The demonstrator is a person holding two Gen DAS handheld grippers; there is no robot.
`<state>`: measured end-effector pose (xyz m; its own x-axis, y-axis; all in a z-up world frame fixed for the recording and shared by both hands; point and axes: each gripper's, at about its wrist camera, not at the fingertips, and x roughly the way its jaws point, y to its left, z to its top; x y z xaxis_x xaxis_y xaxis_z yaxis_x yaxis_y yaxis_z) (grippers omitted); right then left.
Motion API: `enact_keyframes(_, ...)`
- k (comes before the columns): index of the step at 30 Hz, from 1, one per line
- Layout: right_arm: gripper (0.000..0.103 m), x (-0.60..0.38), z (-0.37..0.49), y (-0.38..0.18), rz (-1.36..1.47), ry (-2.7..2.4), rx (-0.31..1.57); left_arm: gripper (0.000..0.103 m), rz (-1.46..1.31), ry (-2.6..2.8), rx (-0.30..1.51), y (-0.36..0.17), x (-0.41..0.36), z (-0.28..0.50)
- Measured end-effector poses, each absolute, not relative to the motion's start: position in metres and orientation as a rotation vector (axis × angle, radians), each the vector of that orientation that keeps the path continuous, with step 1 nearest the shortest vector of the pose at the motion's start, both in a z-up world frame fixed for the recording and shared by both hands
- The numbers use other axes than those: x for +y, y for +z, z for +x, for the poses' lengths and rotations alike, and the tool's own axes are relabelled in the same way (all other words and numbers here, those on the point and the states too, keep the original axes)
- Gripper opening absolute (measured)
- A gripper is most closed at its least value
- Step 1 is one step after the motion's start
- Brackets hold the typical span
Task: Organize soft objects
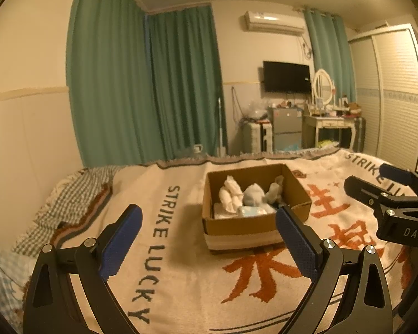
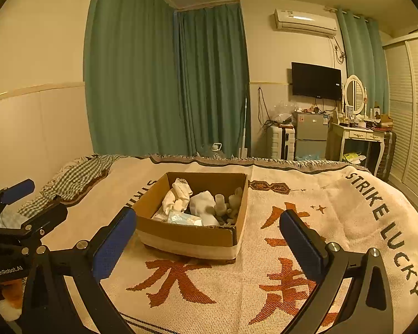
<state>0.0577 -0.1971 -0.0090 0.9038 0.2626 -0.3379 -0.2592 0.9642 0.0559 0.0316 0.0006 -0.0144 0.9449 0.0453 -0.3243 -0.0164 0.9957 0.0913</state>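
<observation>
So from where I'm sitting, both tools are hanging above the bed with nothing in them. My left tool [image 1: 209,239] has its 2 blue-padded fingers spread wide, totally released, and the cardboard box [image 1: 237,226] sits just past them on the blanket [image 1: 181,278]. In that view the right finger's tip overlaps the box's near right corner, but I can't tell if it's actually touching. The right tool [image 2: 207,236] is spread open the same way, empty, with the box ahead and a bit left of center between its fingers.

The soft stuff is all inside the box: a crumpled white cloth bundle [image 2: 178,194] toward the back left, a white sock [image 2: 204,206] in the middle, some greyish socks [image 2: 231,206] bunched against the right wall, and a light blue packet [image 2: 182,218] lying flat near the front wall. Too small to say what the packet really is.

The blanket is beige with big orange characters and "STRIKE LUCKY" lettering. A checkered cloth [image 1: 75,194] lies at the far left edge of the bed, well apart from the box. Each tool also shows up at the edge of the other's camera view.
</observation>
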Motion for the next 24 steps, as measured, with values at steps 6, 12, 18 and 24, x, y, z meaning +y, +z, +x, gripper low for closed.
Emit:
enact_keyframes(6,0.103,-0.1962,0.0574,-0.0085,0.011,0.271,0.354,0.098,0.092,0.039,0.336,-0.0166,0.0003,0.0311)
enact_keyframes(12,0.103,-0.1962,0.0559,-0.0073,0.007,0.272,0.351,0.098,0.089,0.037,0.334,-0.0162,0.0002,0.0307)
enact_keyframes(18,0.103,-0.1956,0.0567,-0.0071,0.007,0.272,0.353,0.098,0.091,0.038,0.335,-0.0153,-0.0012,0.0305)
enact_keyframes(24,0.103,-0.1954,0.057,-0.0071,0.005,0.273,0.353,0.098,0.09,0.038,0.335,-0.0138,-0.0002,0.031)
